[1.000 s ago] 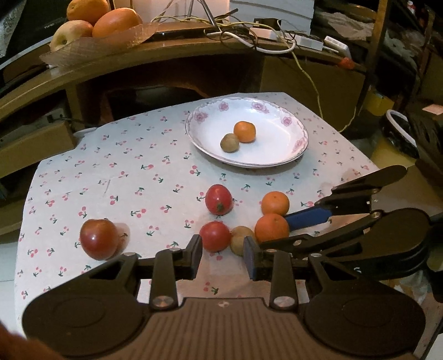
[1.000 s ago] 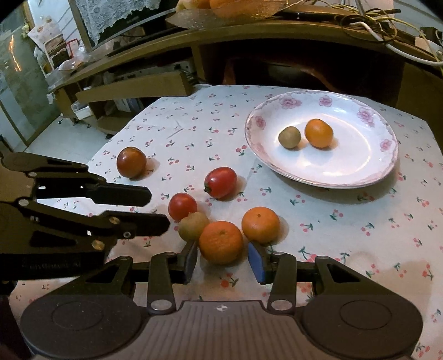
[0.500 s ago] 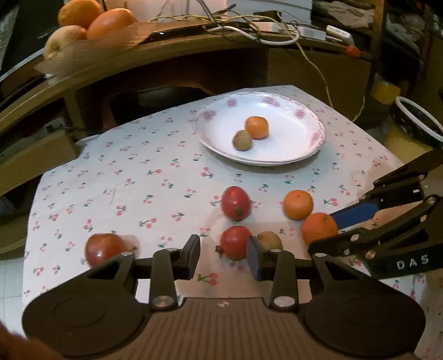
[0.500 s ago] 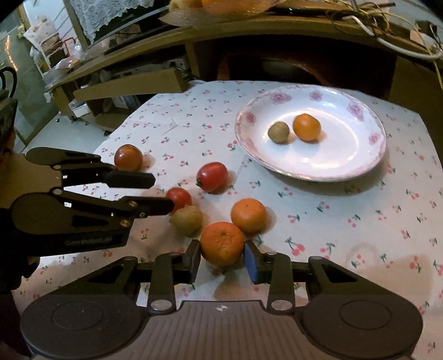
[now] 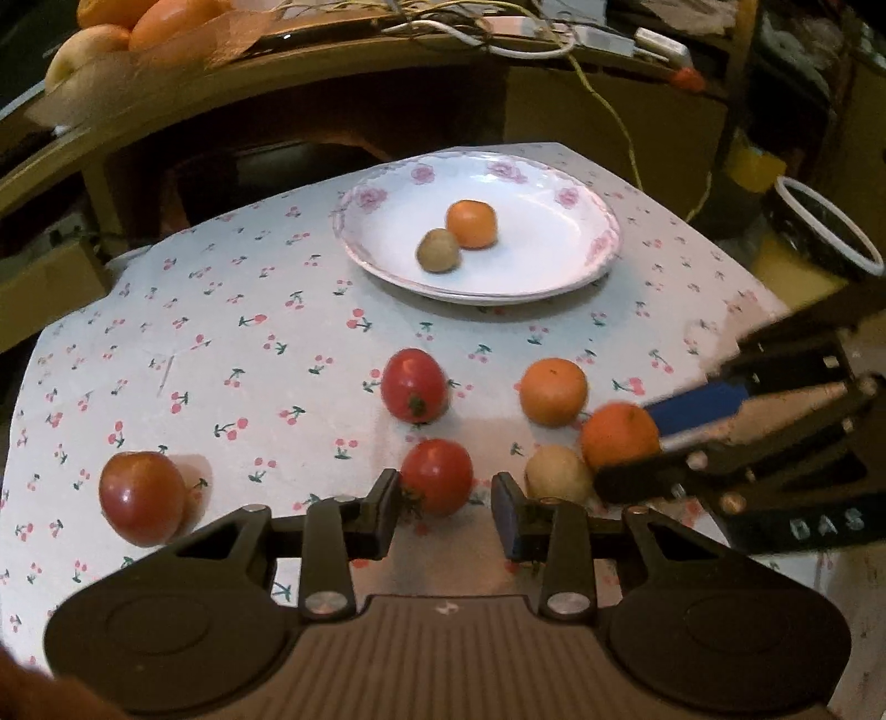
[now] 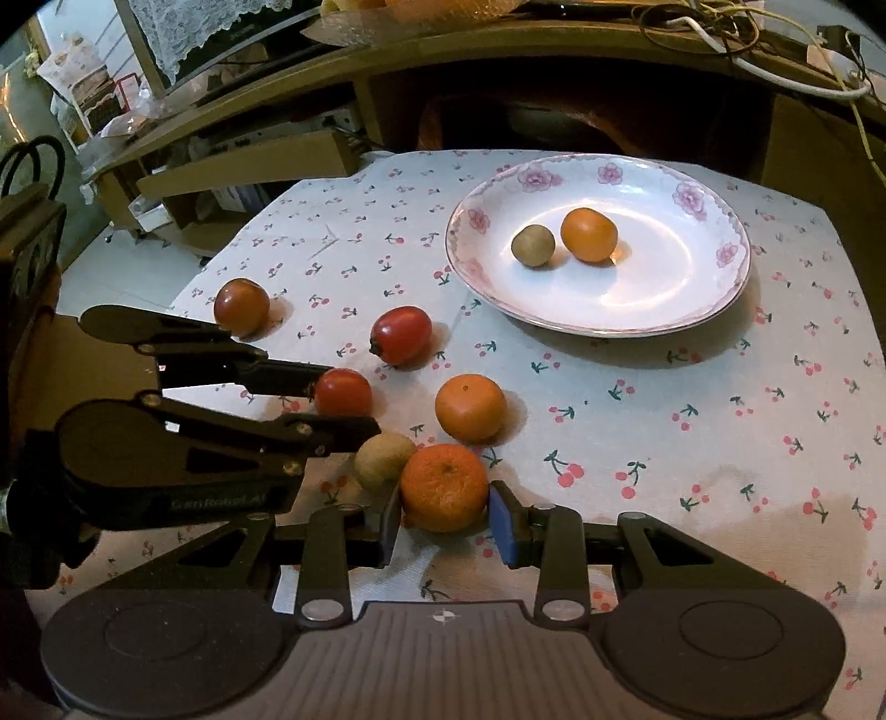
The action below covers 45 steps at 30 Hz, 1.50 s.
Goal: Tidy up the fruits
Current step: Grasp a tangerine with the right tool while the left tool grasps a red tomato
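Note:
A white floral plate (image 5: 554, 277) (image 6: 692, 299) holds a small orange (image 5: 471, 223) and a kiwi (image 5: 438, 250). On the cherry-print cloth lie three tomatoes, two oranges and a kiwi (image 5: 556, 474). My left gripper (image 5: 446, 512) is open with the near tomato (image 5: 436, 475) between its fingertips. My right gripper (image 6: 446, 516) has its jaws against the sides of the near orange (image 6: 444, 486), which rests on the cloth. A second orange (image 6: 470, 407) lies just beyond it.
A tomato (image 5: 414, 384) lies mid-table and a darker one (image 5: 143, 497) at the left. A wooden desk (image 5: 332, 72) behind carries cables and a fruit tray (image 5: 138, 39). The table edge drops off at the right.
My left gripper moved right and forward until the near tomato sat between its fingers. My right gripper advanced and narrowed around the near orange.

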{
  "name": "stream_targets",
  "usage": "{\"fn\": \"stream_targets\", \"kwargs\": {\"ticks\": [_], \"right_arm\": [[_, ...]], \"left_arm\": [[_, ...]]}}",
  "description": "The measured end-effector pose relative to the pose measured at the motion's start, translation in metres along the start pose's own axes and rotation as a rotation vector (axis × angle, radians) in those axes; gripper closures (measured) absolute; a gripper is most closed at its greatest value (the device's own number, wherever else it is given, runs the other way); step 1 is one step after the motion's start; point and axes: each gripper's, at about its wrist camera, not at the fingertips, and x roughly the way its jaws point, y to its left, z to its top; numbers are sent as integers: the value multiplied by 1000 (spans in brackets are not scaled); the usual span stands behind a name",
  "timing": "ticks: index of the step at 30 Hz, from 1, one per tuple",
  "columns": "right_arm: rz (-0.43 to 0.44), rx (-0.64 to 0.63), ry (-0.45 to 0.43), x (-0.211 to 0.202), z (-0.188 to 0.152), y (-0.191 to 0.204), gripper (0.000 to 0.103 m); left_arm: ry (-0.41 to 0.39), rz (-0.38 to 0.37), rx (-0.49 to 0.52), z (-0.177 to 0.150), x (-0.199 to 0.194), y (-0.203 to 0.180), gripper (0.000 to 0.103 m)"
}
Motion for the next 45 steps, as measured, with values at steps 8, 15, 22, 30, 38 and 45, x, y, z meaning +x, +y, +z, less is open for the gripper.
{"fn": "stream_targets", "kwargs": {"ticks": [8,15,22,30,38,45], "right_arm": [[-23,-28,-5,2,0,0,65],[-20,-39,-12,1,-1,0,55],[-30,-38,-17,0,-2,-1,49],[-23,-42,-14,3,0,3,67],[-26,-37,-33,-5,6,4,68],[-25,-28,-62,-12,11,2,68]], "left_arm": [[-14,16,-5,2,0,1,68],[-13,16,-12,4,4,2,64],[-22,30,5,3,4,1,60],[-21,23,5,2,3,0,70],[-33,31,-4,6,-4,0,70],[-66,9,-21,16,-12,-3,70]]}}
